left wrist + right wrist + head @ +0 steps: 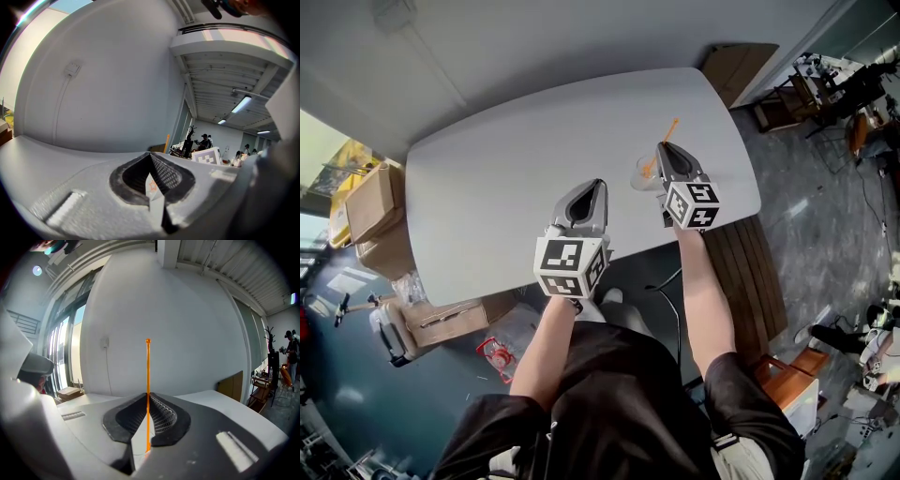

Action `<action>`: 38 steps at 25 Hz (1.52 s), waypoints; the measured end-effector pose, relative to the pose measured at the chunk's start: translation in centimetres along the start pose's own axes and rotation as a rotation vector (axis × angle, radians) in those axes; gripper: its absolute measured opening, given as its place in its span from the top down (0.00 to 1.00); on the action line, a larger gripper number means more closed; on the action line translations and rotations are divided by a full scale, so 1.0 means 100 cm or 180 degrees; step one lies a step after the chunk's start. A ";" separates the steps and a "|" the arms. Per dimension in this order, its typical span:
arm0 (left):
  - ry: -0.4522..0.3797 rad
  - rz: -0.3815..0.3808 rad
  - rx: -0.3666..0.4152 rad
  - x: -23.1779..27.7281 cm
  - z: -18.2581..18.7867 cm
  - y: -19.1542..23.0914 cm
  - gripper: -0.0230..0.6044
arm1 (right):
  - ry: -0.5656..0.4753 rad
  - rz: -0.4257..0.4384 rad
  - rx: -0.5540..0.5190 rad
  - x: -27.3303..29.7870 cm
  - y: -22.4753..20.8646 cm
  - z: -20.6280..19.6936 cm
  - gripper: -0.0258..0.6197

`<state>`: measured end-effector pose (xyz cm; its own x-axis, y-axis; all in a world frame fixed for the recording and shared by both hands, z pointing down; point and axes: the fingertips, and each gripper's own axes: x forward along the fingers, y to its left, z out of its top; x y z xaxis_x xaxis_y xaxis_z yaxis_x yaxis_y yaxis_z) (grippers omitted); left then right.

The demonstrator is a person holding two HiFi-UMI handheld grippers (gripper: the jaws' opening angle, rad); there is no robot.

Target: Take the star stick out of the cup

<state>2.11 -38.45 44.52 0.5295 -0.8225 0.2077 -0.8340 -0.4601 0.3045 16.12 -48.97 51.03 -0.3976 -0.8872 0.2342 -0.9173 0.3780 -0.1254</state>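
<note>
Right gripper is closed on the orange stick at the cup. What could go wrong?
The right gripper pinches the thin stick along a narrow line; it could slip or twist. The clear cup stands unheld, the left gripper apart from it; a slanted pull could tip it.

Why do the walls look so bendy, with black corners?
Left gripper view: the wide-angle lens bends wall and ceiling, corners go black. Right gripper view: same bulge, but the star stick in the middle stays straight. Head view: even light, no glare on the table.
</note>
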 end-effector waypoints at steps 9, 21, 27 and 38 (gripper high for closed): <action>-0.0067 -0.0091 0.0052 0.001 0.009 -0.009 0.96 | -0.0391 0.0079 -0.0049 -0.033 0.017 0.057 0.92; -0.0195 -0.0246 0.0103 -0.002 0.025 -0.030 0.96 | -0.0660 0.0067 -0.0202 -0.079 0.035 0.103 0.92; -0.0161 -0.0312 0.0117 -0.003 0.019 -0.034 0.96 | -0.0747 0.0014 -0.0260 -0.116 0.046 0.104 0.92; -0.0142 -0.0405 0.0213 -0.001 0.018 -0.052 0.96 | -0.0919 -0.0215 0.0052 -0.205 0.043 0.103 0.92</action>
<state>6.13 -36.61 41.20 0.6255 -0.7694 0.1294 -0.7698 -0.5816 0.2629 20.56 -31.85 35.79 -0.3106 -0.9496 -0.0412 -0.9400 0.3133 -0.1348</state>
